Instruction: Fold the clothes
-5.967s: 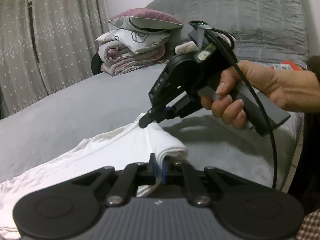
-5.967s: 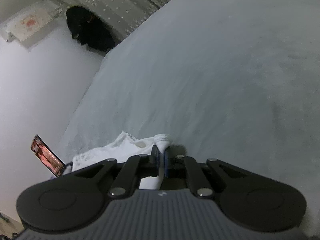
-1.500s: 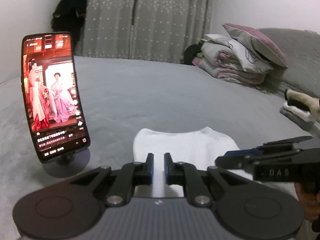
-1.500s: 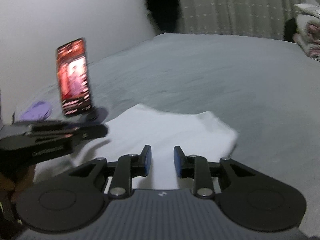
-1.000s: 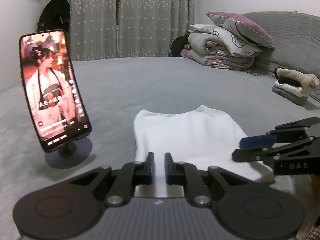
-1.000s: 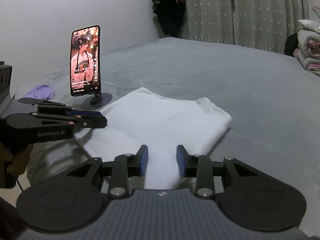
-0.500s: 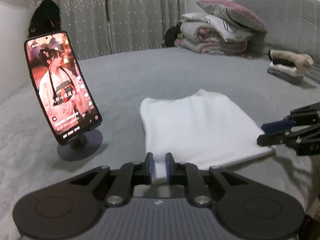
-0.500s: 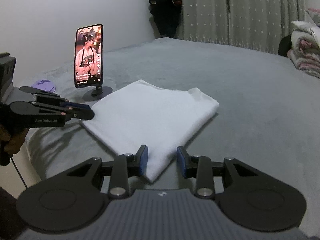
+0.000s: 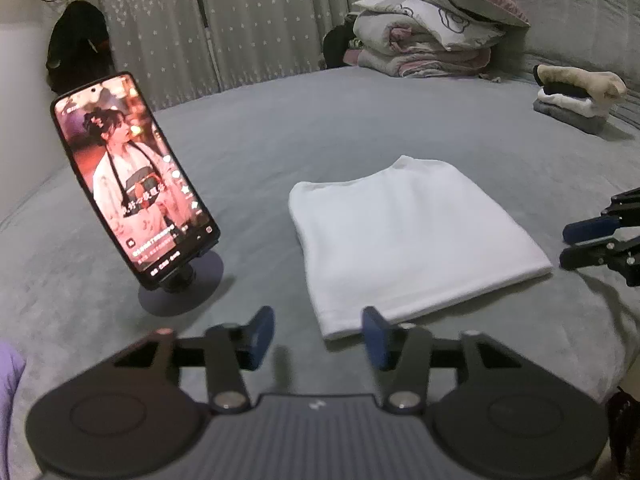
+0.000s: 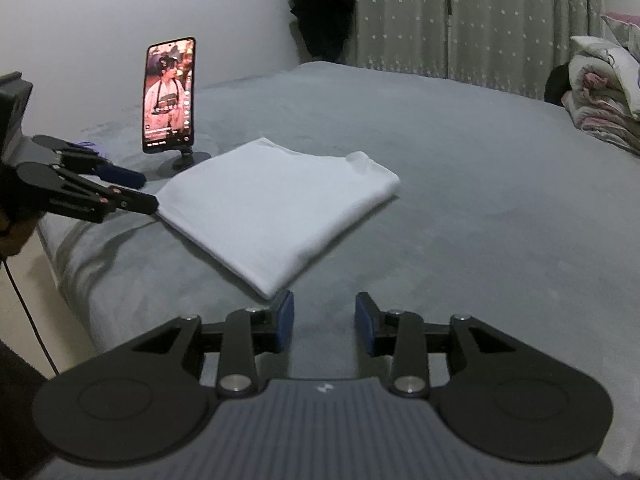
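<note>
A: Shirt (image 9: 408, 236), white, qty 1. Folded into a flat rectangle, lying on grey bed (image 9: 360, 120) near the front edge. Nothing gripping it.

B: Left gripper (image 9: 318, 334)?

A: Jaws spread wide, empty. Blue pads (image 9: 260, 332) just short of the shirt's near corner, not touching as far as visible. In the right wrist view it shows at the left, tips next to the shirt's left corner; contact – can't tell.

B: Right gripper (image 10: 324, 324)?

A: Also spread apart, empty. Sits just behind the shirt's near corner, w/ grey bed between the pads. Seen from the left wrist view at far right edge, apart from the shirt's right side.

B: Other items?

A: Phone (image 9: 134, 196), qty 1, screen lit, tilted on a round stand (image 9: 180, 288), left of shirt, apart from it. Bedding pile (image 9: 432, 44) w/ pillow on top, far side of bed. Small stack of folded clothes (image 9: 576, 100), far right, well apart from shirt. Curtains (image 9: 208, 20) behind. Dark garment (image 10: 324, 8) hanging by the wall. Purple item (image 9: 10, 376) at the lower left edge, too cropped to ID.
</note>
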A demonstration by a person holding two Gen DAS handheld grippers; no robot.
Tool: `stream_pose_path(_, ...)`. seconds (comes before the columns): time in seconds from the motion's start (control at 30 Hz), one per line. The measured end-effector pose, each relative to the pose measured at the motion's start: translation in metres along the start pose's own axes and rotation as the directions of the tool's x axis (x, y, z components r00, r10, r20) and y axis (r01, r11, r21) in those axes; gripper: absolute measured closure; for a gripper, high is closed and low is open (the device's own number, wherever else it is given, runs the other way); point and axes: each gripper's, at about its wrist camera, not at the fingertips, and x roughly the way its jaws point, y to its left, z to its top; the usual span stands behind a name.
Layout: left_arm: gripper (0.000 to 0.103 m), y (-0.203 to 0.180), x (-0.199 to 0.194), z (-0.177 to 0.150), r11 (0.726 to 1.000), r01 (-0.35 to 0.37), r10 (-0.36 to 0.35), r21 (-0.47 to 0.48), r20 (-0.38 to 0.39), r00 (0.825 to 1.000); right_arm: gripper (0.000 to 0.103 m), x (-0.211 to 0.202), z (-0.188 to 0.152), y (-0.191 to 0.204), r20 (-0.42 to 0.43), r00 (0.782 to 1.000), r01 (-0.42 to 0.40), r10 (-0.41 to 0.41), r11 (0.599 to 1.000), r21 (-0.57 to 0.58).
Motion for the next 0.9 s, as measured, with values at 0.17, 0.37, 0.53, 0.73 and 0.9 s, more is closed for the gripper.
stream_pose_path(0.17, 0.028, -0.012, 0.004, 0.010, 0.998, -0.040, 0.042, 0.044, -0.056, 0.998, 0.048, -0.004, 0.005, -0.006, -0.016, 1.000, -0.007, 0.008, 0.999, 0.034)
stream_pose_path(0.37, 0.021, -0.017, 0.005, 0.021, 0.999, -0.013, 0.015, 0.032, -0.078, 0.997, 0.040, -0.002, 0.012, -0.003, -0.039, 0.999, 0.003, -0.002, 0.999, 0.036)
stream_pose_path(0.53, 0.020, -0.016, 0.011, 0.029, 0.999, 0.041, -0.042, -0.017, -0.084, 0.996, 0.040, 0.003, 0.015, -0.007, -0.064, 0.997, -0.027, 0.034, 0.995, 0.099)
stream_pose_path(0.73, 0.020, -0.011, 0.021, 0.035, 0.994, 0.065, -0.073, -0.085, -0.095, 0.993, 0.040, 0.011, 0.020, -0.018, -0.079, 0.993, -0.071, 0.090, 0.972, 0.225)
stream_pose_path(0.9, 0.020, -0.001, 0.033, 0.037, 0.979, 0.092, -0.112, -0.180, -0.106, 0.988, 0.040, 0.020, 0.024, -0.027, -0.071, 0.989, -0.100, 0.129, 0.941, 0.324)
